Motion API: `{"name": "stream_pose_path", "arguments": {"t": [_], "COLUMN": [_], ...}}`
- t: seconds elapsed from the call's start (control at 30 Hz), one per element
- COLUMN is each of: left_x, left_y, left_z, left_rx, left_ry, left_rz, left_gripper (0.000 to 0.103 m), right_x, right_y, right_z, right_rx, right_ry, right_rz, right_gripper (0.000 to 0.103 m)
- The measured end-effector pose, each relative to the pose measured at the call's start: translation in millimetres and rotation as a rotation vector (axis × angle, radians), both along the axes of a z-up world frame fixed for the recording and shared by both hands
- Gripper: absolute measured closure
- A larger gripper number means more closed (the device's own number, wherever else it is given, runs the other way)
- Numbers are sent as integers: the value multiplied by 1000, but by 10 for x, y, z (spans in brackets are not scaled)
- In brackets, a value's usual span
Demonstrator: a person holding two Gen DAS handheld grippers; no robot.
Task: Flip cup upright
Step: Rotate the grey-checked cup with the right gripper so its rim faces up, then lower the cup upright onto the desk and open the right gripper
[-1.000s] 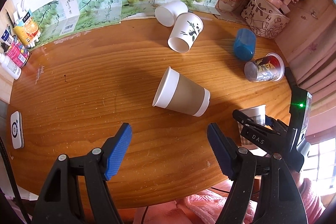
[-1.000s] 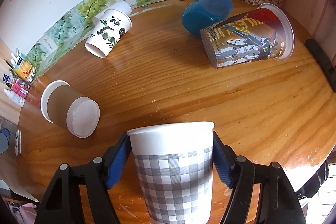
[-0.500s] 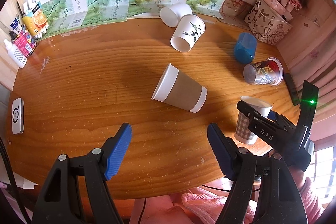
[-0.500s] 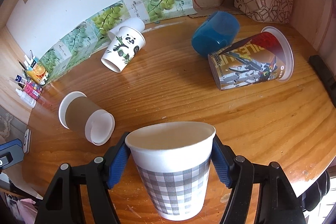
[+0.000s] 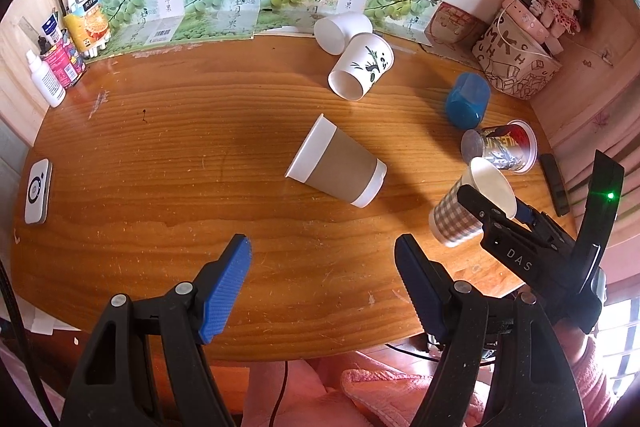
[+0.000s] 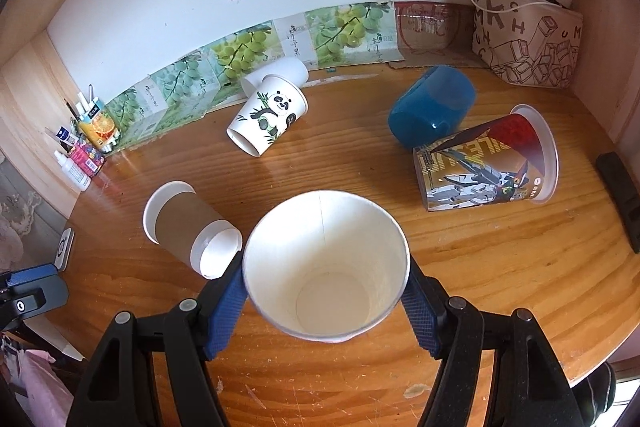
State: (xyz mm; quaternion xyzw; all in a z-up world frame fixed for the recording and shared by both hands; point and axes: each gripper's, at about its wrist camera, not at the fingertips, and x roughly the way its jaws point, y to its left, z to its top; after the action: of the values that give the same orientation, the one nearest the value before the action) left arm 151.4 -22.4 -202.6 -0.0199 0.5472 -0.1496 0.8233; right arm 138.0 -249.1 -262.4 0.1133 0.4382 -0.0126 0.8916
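Right gripper (image 6: 326, 301) pinches the checked cup (image 5: 460, 215) between its blue pads, one on each side. It holds the cup up off the wooden table (image 5: 180, 147), near the right edge, tipped so the white inside faces the right wrist camera. Left gripper (image 5: 324, 283) hangs over the near edge with its jaws spread wide and nothing between them. A brown cup (image 5: 340, 167) lies on its side in the middle of the table. Farther right lie a robot-picture cup (image 6: 488, 163) and a blue cup (image 6: 432, 111), touching. A panda cup (image 6: 268, 115) lies near the far wall, with a plain white cup (image 5: 342, 31) just behind it.
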Motion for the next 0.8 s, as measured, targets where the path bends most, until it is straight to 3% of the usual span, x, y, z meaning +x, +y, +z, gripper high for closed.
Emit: {"name": "stream_pose_path", "arguments": {"t": [0.4, 0.53, 0.8], "left_x": [-252, -339, -499], "left_y": [1, -12, -52], "left_z": [17, 15, 3], "left_rx": [5, 8, 21], "left_ry": [-10, -15, -15], "left_rz": [83, 103, 132], "left_gripper": [25, 26, 25], "right_x": [-69, -139, -308], "right_y": [28, 39, 25], "right_z": [-47, -45, 20], "right_rx": [15, 32, 39], "right_ry": [20, 10, -26], "right_rz": [113, 154, 191], "right_gripper": [31, 22, 21]}}
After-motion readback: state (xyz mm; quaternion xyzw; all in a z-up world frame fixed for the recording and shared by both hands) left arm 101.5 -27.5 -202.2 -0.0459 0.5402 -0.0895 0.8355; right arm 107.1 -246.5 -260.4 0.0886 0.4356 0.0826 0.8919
